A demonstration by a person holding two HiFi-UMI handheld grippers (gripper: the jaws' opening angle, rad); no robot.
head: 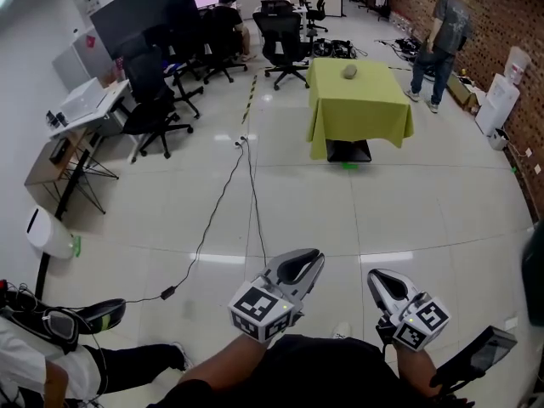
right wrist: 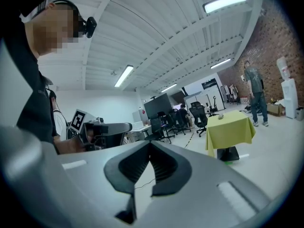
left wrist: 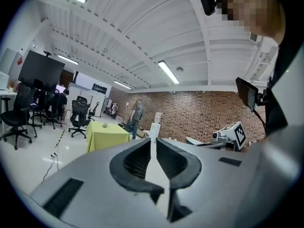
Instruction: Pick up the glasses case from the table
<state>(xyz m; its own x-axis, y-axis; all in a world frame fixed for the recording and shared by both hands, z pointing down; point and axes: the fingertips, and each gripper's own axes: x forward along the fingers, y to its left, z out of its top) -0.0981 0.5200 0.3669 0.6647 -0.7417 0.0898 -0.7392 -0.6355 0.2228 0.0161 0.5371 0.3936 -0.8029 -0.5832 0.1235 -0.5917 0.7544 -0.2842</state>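
The pickup has not begun. The glasses case [head: 349,71], a small grey oblong, lies near the middle of a bench [head: 360,109] draped in a yellow-green cloth [head: 384,127], far across the shiny floor [head: 340,211] from both claws. The left claw [head: 301,266] and the right claw [head: 384,284] are held low at the bottom of the head view, pointing roughly level toward the bench. Each has its jaws drawn together with nothing between them. By my reading, the whole job is left: crossing the room, opening a claw, closing it on the case and lifting.

The head view alone gives the layout: the open floor between claws and bench, a black cable [head: 223,195] trailing across it, and office chairs [head: 158,100] to the left. The left gripper view shows its jaw tips meeting with only a thin sliver between them, and it catches a standing person [left wrist: 137,113] before the brick wall [left wrist: 199,115] just beyond the bench. The right gripper view shows its own closed tips, with the case as a small speck on the cloth.
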